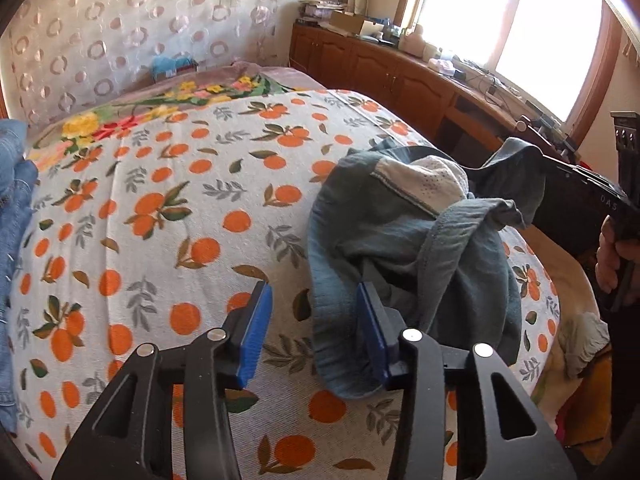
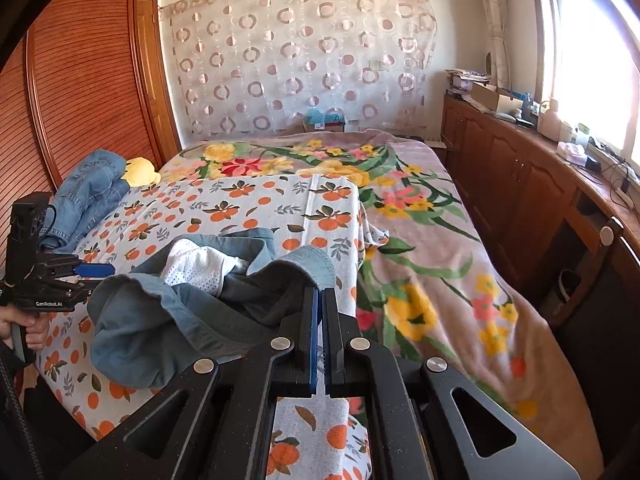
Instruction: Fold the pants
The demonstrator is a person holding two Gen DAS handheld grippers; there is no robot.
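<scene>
A crumpled pair of grey-blue cotton pants [image 1: 404,240] (white mesh pocket lining turned out) lies heaped on the bed's orange-printed white cover [image 1: 168,216]. The right tool [image 2: 319,320] is pinched together on a thin edge of the pants. The left tool [image 1: 316,320] stands partly apart over the cover, its right blue pad at the hem, nothing clamped. Folded blue denim jeans [image 2: 90,196] sit well apart near the slatted wooden wardrobe [image 2: 80,80]

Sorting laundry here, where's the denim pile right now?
The denim pile lies at the bed's far left in the right wrist view, beside a yellow plush toy, against the wooden wardrobe.
</scene>
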